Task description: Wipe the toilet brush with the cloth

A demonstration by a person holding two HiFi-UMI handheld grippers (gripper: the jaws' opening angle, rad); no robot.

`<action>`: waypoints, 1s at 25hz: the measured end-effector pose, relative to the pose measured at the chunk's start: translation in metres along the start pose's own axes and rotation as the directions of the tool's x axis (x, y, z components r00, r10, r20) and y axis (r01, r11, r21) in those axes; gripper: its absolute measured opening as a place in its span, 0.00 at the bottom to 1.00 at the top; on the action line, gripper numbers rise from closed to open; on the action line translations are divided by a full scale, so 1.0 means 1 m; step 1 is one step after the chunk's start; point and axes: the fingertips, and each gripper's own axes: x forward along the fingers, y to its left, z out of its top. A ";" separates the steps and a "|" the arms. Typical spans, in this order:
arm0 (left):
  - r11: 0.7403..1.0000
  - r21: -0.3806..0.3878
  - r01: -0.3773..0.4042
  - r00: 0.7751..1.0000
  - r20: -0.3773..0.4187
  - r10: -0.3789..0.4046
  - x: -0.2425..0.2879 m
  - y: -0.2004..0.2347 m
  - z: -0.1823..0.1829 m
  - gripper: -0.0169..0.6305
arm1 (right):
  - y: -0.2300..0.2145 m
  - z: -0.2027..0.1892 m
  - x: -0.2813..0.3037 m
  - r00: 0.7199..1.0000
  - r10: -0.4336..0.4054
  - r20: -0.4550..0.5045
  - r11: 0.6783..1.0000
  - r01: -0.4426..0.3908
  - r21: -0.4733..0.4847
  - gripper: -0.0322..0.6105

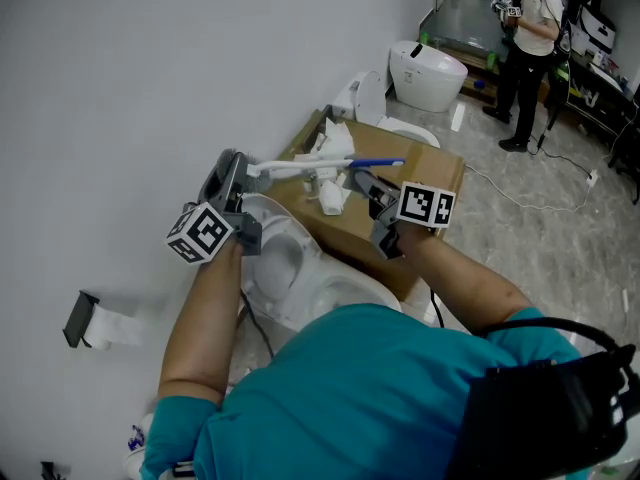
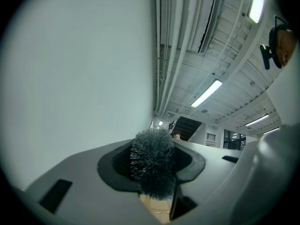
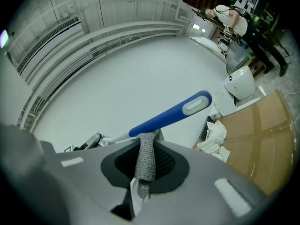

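We had the toilet brush (image 1: 300,168) lifted off everything, lying roughly level in the air between the two grippers, above the wall-side edge of the cardboard box (image 1: 445,173) and the open toilet (image 1: 290,268) in front of it.

The left gripper (image 1: 232,175) was clenched on the brush's head end. In the left gripper view its jaws were pressed against the dark grey bristle head (image 2: 152,159), which filled the gap between them and stuck out past their tips.

The right gripper (image 1: 366,190) was clamped on the cloth (image 3: 144,159). In the right gripper view a grey, knitted-looking strip of it rose from between the jaws and touched the underside of the brush's blue handle (image 3: 171,115), near where the blue met the white shaft. The handle ran up and to the right past the cloth, its rounded end with a pale inset pointing away from the left gripper. How far the cloth wrapped round the handle we could not tell.

White crumpled paper (image 1: 335,150) lay on the box top near its wall-side edge, just under the brush. The pale wall (image 1: 150,68) stood close on the left. Well beyond the box's far corner stood another toilet (image 1: 425,68), and a person (image 1: 530,43) stood on the floor beside it.
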 end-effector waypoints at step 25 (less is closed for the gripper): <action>1.000 -0.007 -0.029 1.000 0.003 0.029 0.001 0.021 0.001 0.28 | -0.046 0.031 -0.023 0.993 -0.087 0.077 0.996 0.086 0.025 0.08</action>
